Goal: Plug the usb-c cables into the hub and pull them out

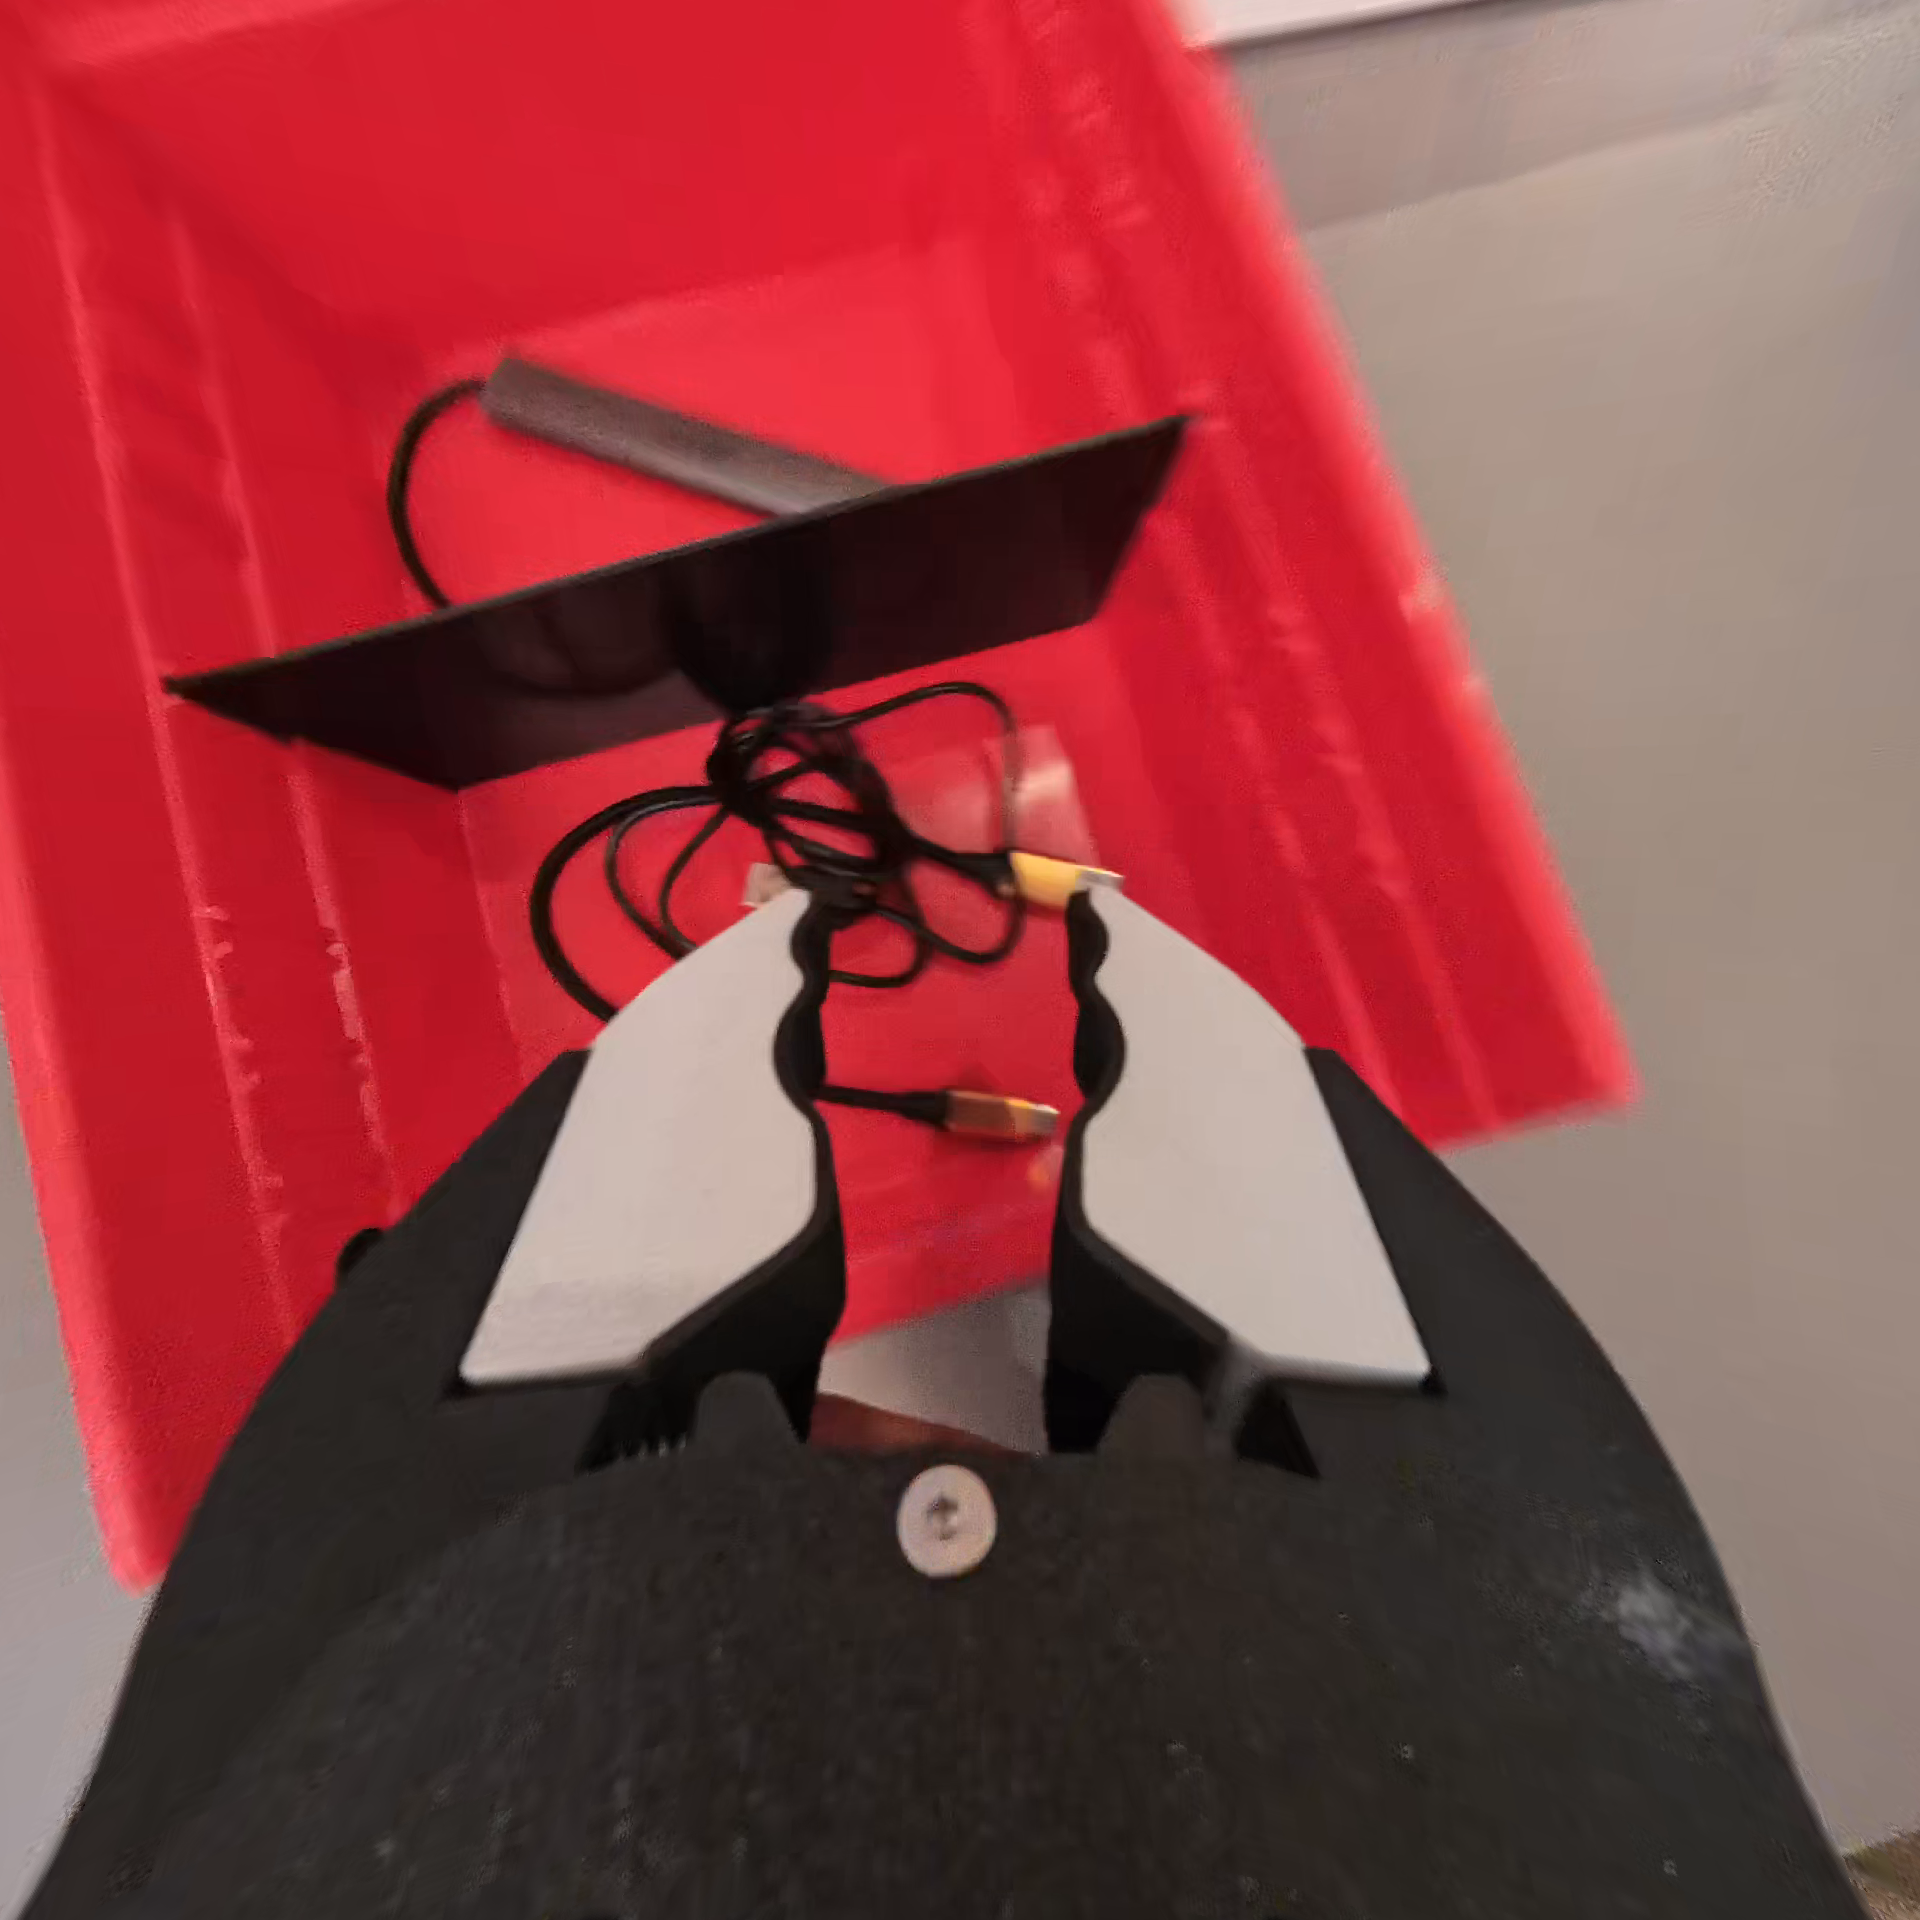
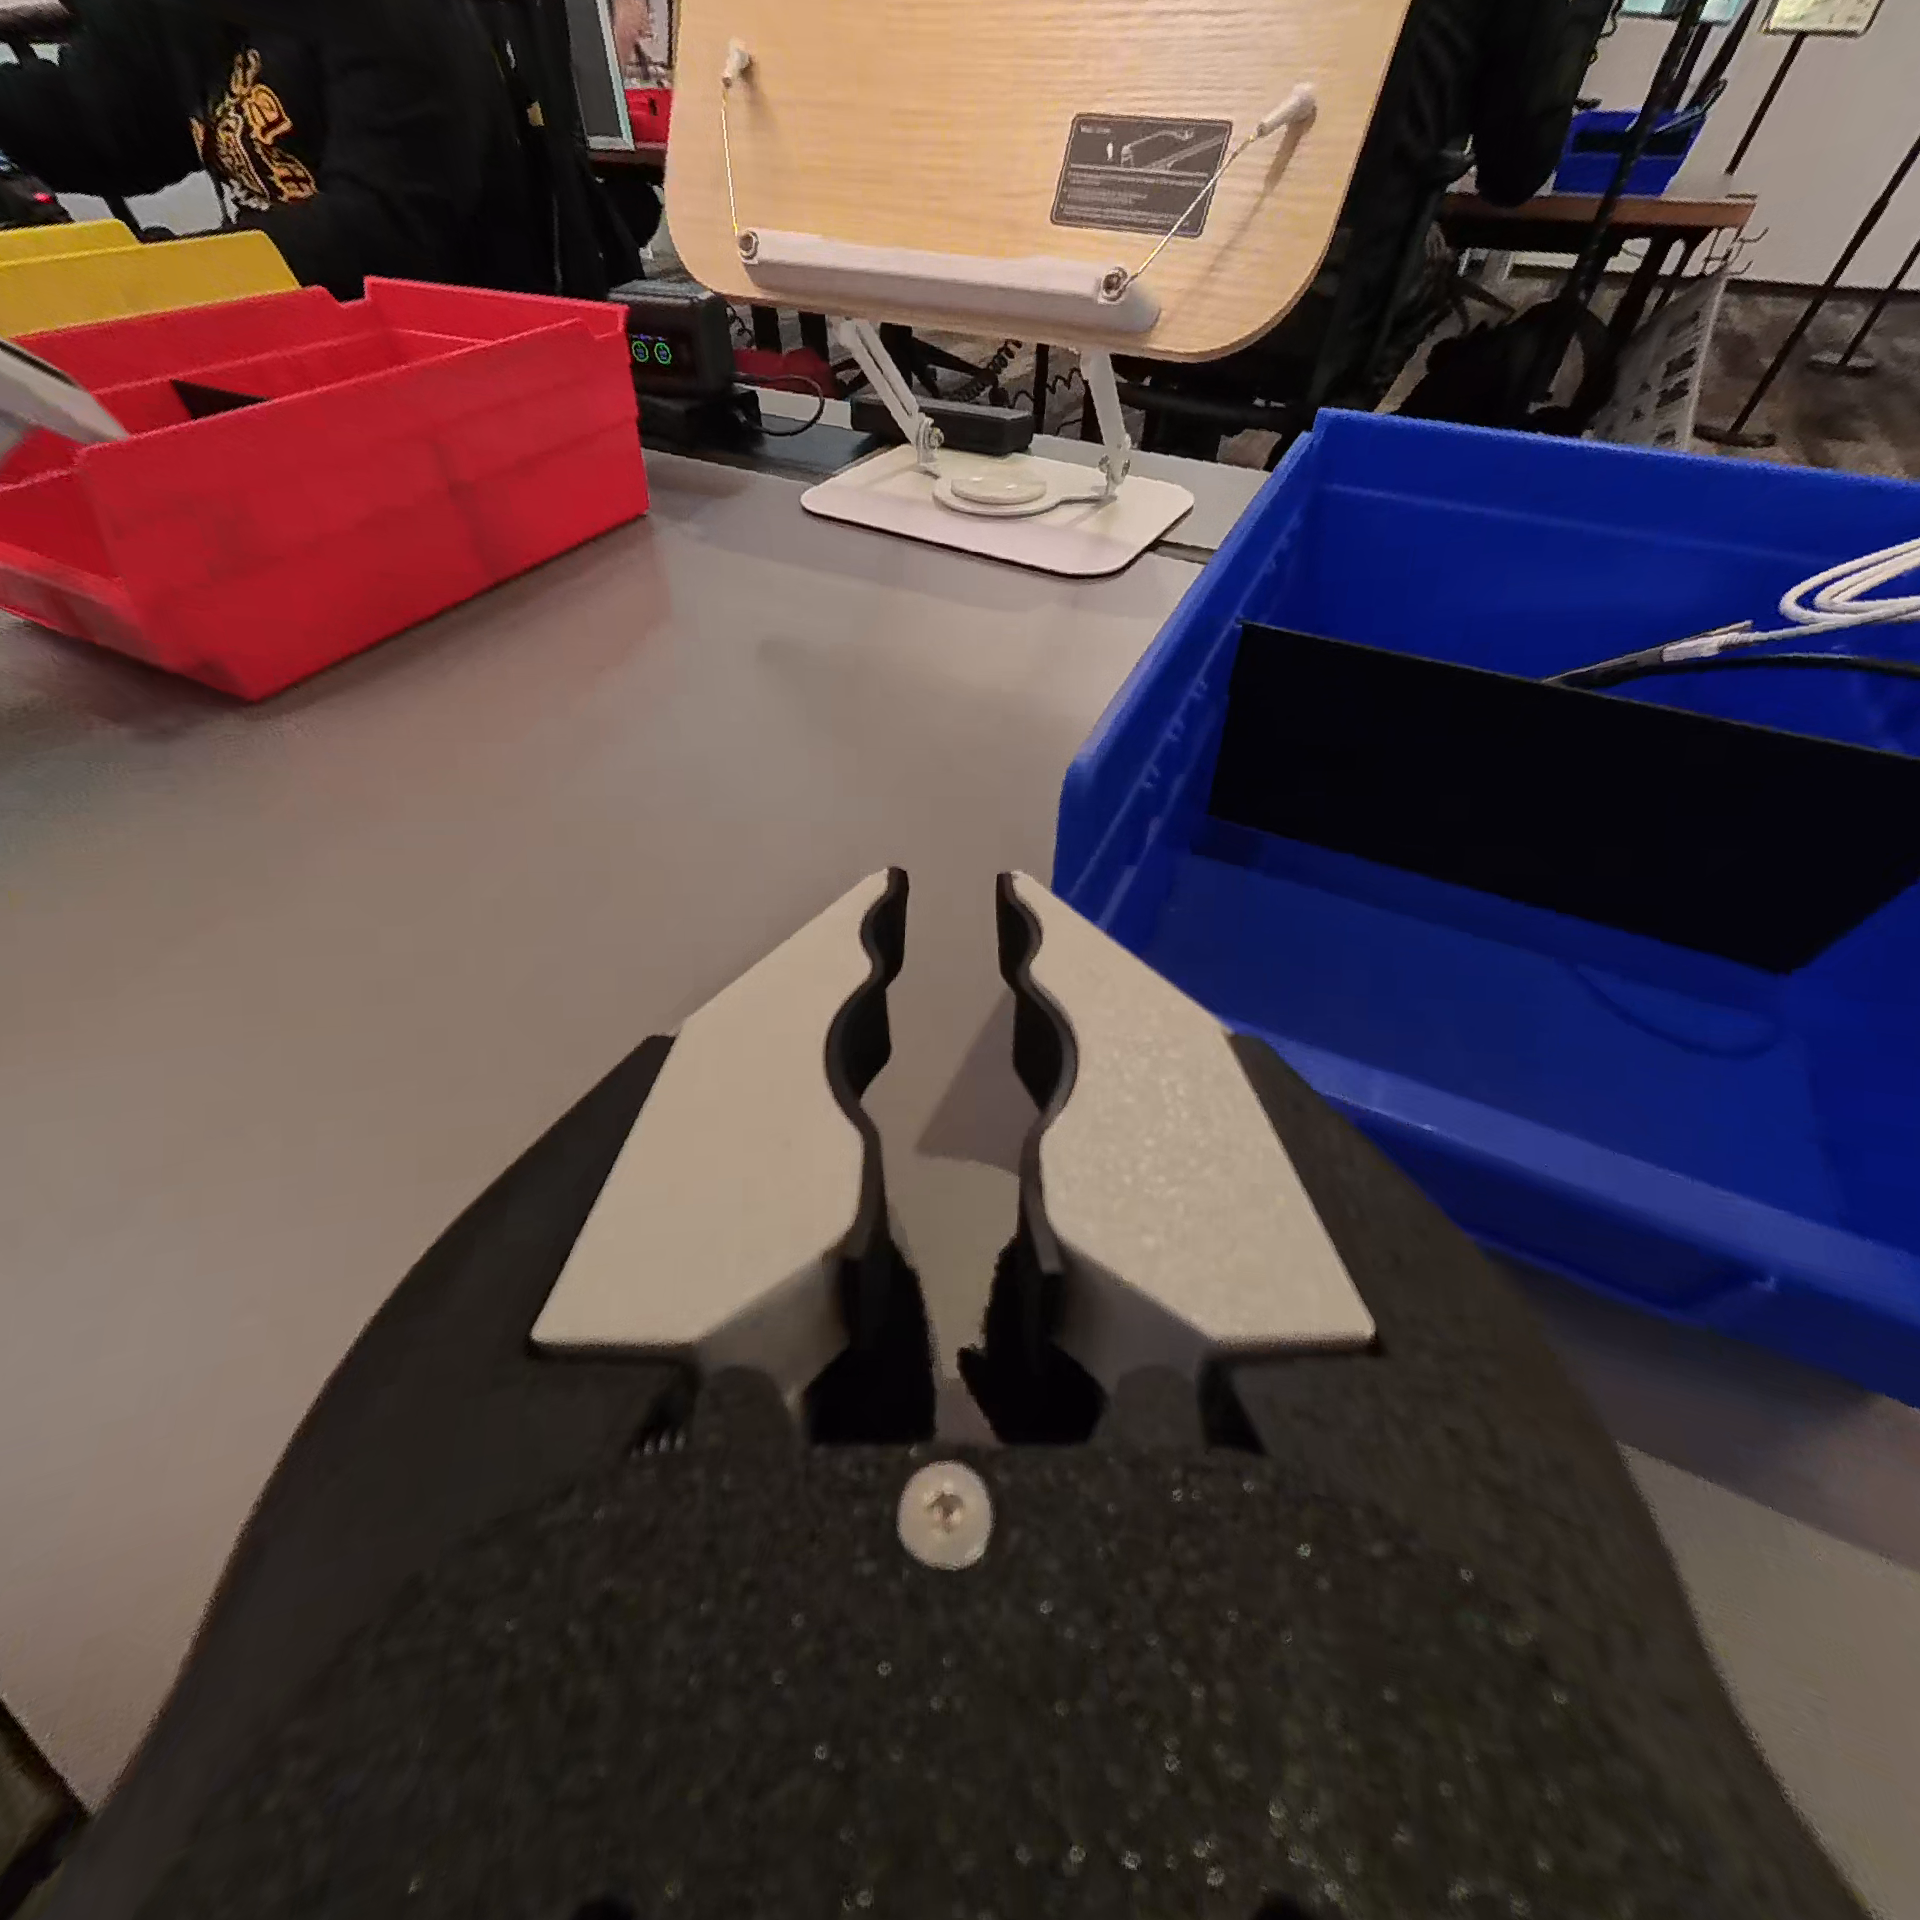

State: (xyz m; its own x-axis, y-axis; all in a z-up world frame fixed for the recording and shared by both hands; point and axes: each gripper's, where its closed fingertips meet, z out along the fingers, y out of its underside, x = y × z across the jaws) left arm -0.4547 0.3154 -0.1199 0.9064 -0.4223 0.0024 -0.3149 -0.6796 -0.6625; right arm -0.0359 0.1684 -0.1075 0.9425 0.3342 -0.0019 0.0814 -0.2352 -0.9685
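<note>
Right now the left gripper (image 1: pixel 940 914) hangs over the red bin (image 1: pixel 1299 727) with its jaws open and nothing in them. Just under the jaws lies a messy loop of thin black cable (image 1: pixel 790 821). One plug with a yellow sleeve (image 1: pixel 1049 878) lies just past the right jaw tip, and a second, gold plug (image 1: pixel 992 1117) lies between the jaws, lower down on the bin floor. The cable looks light and floppy, so I think pulling on the cord would only drag the tangle along. The plugs are small and hard, so the stiff sleeve behind the metal tip looks like the best place to pinch. Past a black divider (image 1: pixel 675 613) at the far end of the bin lies the hub (image 1: pixel 665 436), a thin dark bar with its own cord. It looks light and may slide when a plug is pushed in. The right gripper (image 2: pixel 951 883) waits low over the grey desk (image 2: pixel 468 883), jaws a little apart and empty. A blue bin (image 2: pixel 1455 1091) with cables in it sits at its right. Far across the desk are a wooden board on a stand (image 2: pixel 987 177) and a person in dark clothes (image 2: pixel 312 135).
</note>
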